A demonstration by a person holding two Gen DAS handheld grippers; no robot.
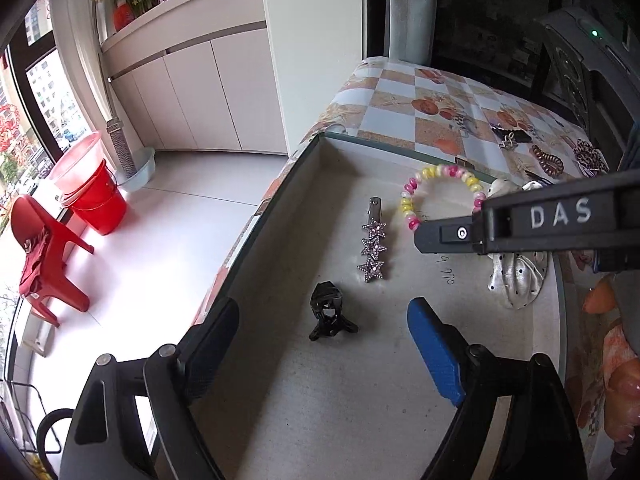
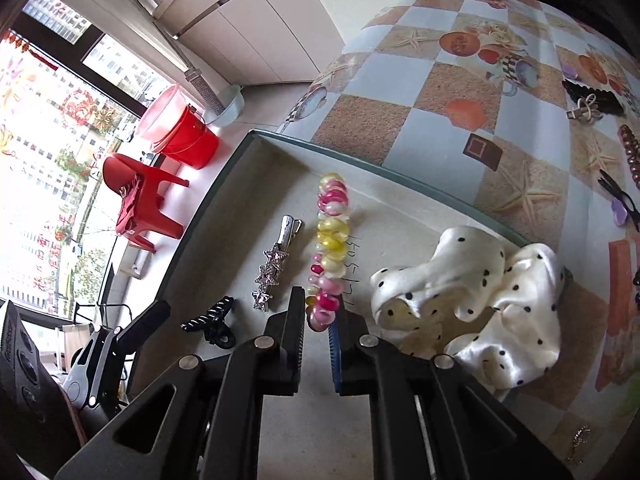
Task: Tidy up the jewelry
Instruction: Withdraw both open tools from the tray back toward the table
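The right hand-held gripper [image 2: 318, 322] pinched the beaded bracelet [image 2: 330, 248] in the tray [image 1: 256, 216]; the left hand-held gripper [image 1: 324, 320] hung open over the black claw clip [image 1: 329, 312]

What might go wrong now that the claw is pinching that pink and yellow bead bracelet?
The right claw grips only the near end of the bead bracelet, so the beads could slip out, or the band could stretch, when lifted. The star hair clip lies close beside the bracelet in the tray, so a sideways swing might knock it. The open left claw hangs right over the black claw clip and might bump it.
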